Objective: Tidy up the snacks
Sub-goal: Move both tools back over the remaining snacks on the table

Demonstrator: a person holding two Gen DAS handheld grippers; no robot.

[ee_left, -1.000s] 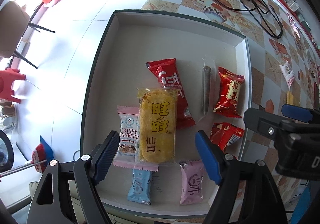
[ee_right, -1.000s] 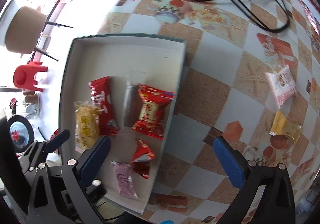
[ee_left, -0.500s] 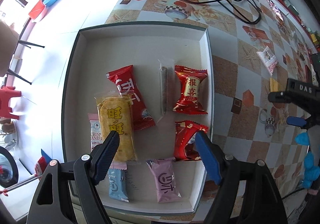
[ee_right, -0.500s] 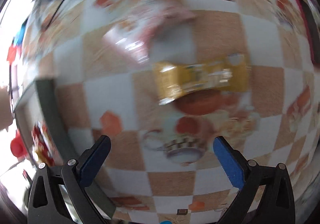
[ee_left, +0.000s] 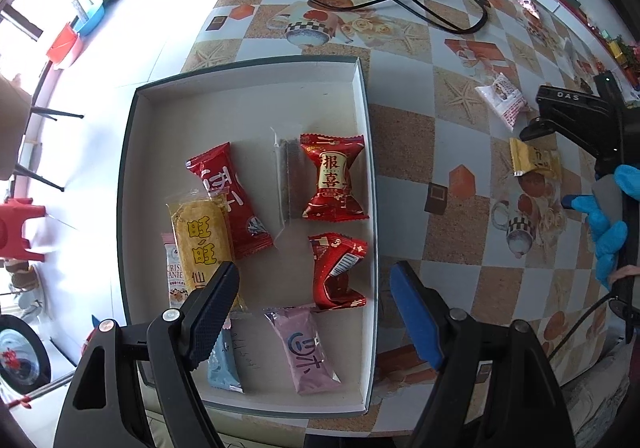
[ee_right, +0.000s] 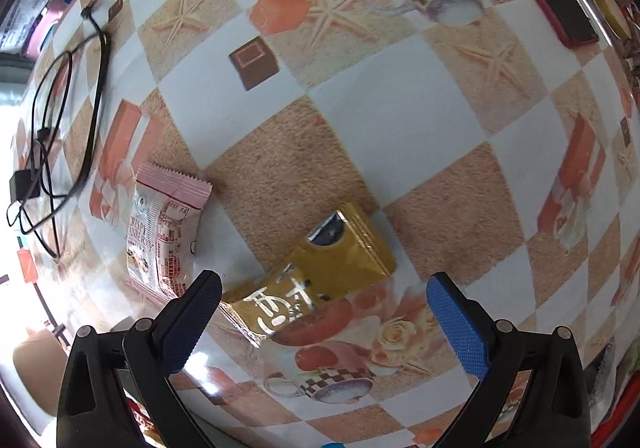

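The right gripper [ee_right: 320, 312] has its jaws spread wide above a gold snack packet [ee_right: 316, 280] lying flat on the checked worktop [ee_right: 400, 88], a pink-and-white packet [ee_right: 162, 236] just to its left. The left gripper [ee_left: 314, 312], jaws also wide and empty, hangs over the near end of the tray [ee_left: 370, 168], where red, yellow, pink and blue snacks lie.
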